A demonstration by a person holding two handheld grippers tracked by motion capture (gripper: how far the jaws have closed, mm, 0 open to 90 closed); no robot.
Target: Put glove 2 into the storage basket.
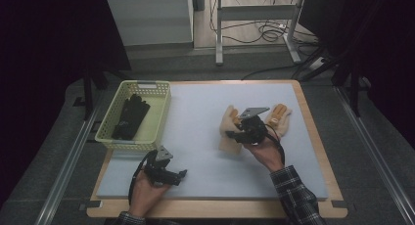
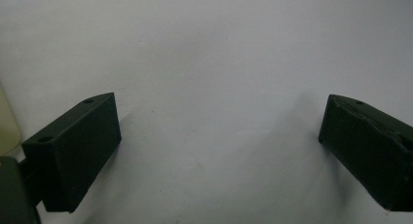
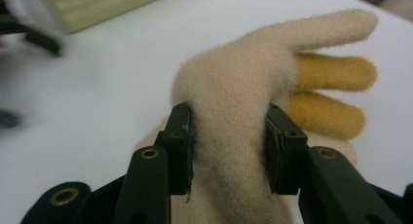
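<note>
One cream glove (image 3: 234,87) pinched in right gripper (image 3: 229,141); left gripper (image 2: 219,151) open.

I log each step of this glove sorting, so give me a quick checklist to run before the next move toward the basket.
1. Right gripper clamped on the cream glove: ok, both pads press into the bunched fabric.
2. Whole glove clear of the mat: cannot tell, its far end may rest on the second glove.
3. Left gripper free: ok, jaws wide apart over bare white mat.
4. Room in the basket: ok, the black gloves lie along its left side.
5. Path from glove to basket: ok, bare mat between them in the high view.
</note>
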